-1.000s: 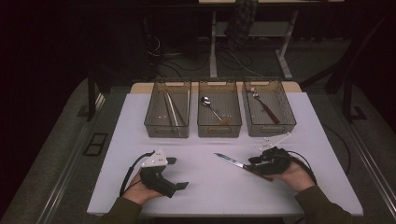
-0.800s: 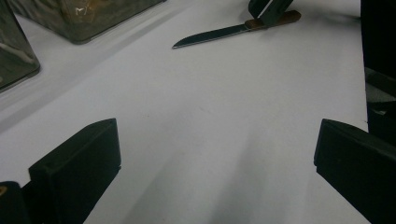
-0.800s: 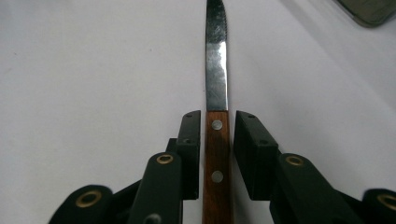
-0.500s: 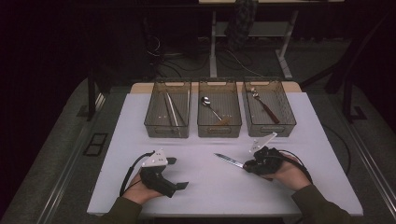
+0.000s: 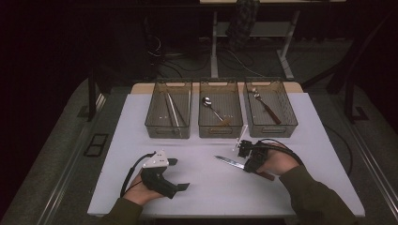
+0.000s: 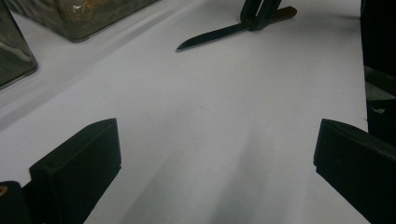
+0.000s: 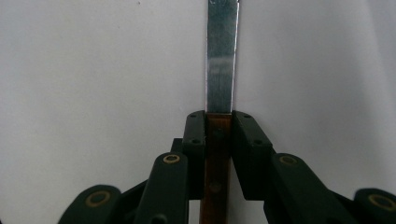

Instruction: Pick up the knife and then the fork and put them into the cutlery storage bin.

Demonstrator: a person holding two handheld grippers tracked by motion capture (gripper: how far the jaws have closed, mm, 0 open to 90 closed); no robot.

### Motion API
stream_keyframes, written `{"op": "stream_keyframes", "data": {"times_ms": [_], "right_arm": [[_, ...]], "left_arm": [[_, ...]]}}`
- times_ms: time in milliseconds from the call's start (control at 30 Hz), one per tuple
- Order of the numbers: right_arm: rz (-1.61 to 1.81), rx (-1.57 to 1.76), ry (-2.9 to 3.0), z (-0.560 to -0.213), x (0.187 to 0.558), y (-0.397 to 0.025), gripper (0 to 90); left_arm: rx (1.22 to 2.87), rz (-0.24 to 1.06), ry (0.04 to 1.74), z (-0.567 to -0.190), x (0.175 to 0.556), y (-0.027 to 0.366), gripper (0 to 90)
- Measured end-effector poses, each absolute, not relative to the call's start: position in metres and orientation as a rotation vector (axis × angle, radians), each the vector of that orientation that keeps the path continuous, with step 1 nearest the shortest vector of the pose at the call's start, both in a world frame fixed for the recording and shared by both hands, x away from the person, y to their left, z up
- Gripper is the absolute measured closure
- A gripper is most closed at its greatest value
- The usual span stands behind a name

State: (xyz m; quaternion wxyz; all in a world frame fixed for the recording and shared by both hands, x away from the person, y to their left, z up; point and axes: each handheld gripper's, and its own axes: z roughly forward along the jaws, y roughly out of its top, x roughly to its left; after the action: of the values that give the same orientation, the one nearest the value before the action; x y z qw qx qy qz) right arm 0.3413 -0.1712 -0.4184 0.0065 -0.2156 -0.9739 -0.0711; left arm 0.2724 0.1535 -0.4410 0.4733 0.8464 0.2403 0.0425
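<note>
Right gripper (image 7: 219,135) jaws clamped on knife (image 7: 222,60) handle, blade tip cut off, left gripper (image 6: 215,154) jaws wide, empty.

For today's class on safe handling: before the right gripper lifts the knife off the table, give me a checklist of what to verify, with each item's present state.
1. Right gripper closed on the knife: ok, jaws pressed against both sides of the wooden handle.
2. Grip clear of the blade: ok, jaws sit just behind it.
3. Knife flat on the table: ok.
4. Left gripper clear of the knife: ok, open and apart.
5. Destination bin: cannot tell; left bin holds thin metal pieces, middle bin a spoon, right bin a wooden-handled utensil.
</note>
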Motion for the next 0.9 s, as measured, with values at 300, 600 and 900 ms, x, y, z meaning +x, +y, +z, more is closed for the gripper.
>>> {"op": "stream_keyframes", "data": {"times_ms": [300,600,900], "right_arm": [[-0.118,-0.629,-3.048,-0.418,0.346,-0.163,77.0],[-0.417,-0.753,-2.991,-0.402,0.344,-0.195,77.1],[-0.835,-0.924,-2.871,-0.393,0.336,-0.239,77.1]], "left_arm": [[2.071,0.105,0.585,-0.441,0.272,0.154,0.0],[2.073,0.103,0.586,-0.441,0.272,0.153,0.0],[2.073,0.102,0.587,-0.441,0.272,0.153,0.0]]}}
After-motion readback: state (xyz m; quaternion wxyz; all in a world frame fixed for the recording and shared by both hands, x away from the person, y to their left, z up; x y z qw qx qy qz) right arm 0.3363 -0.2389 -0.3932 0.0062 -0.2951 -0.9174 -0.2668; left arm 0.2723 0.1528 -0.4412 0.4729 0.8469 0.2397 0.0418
